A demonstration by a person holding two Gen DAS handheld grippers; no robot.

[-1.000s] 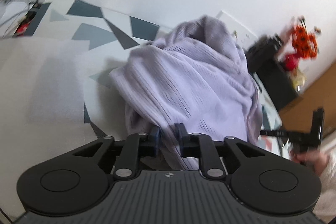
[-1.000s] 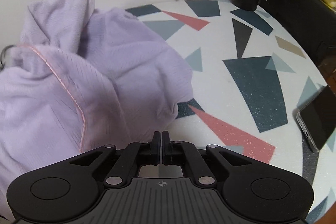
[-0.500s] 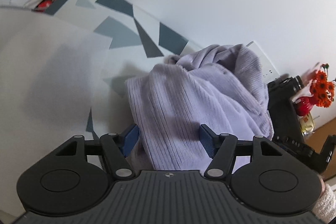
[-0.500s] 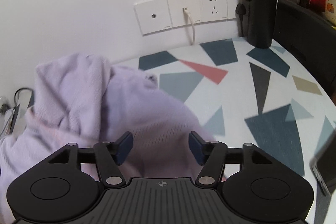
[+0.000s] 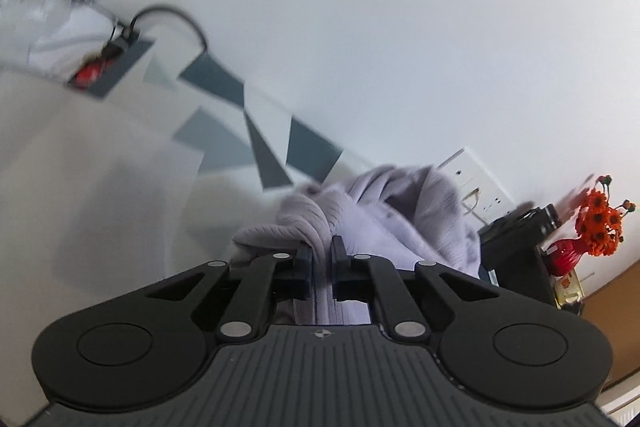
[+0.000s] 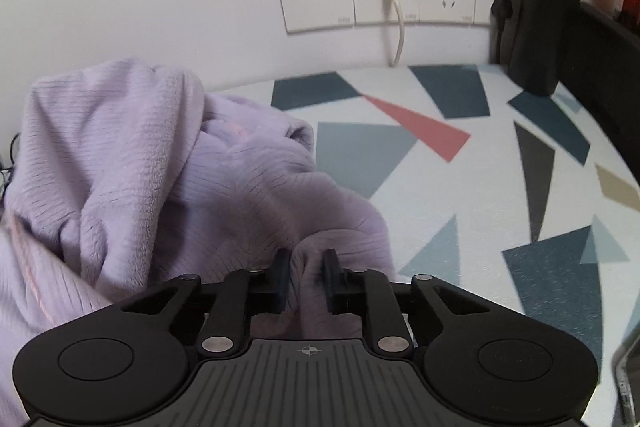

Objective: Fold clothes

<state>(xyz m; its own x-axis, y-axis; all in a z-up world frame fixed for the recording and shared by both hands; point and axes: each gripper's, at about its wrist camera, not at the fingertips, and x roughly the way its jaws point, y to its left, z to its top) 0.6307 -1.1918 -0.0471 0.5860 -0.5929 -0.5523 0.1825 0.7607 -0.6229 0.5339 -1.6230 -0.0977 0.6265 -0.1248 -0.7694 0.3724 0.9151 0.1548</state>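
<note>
Left wrist view shows the left gripper (image 5: 321, 247), open half a second ago, now clamped on the lilac garment (image 5: 404, 215) heaped on the patterned table (image 6: 500, 187), the right gripper (image 6: 306, 261) likewise, so lifting can begin.

One garment (image 6: 132, 163), pale lilac, soft ribbed knit with fleecy nap. Unfolded, bunched in a loose heap on the patterned counter (image 6: 500, 187), near the wall. Thin pink piping along an edge at left. Tall rumpled hump at the back, folds spilling forward. Front fold pinched up in the right tool (image 6: 306, 277); another ribbed fold (image 5: 304, 219) gathered and pinched in the left tool (image 5: 321, 259).
</note>
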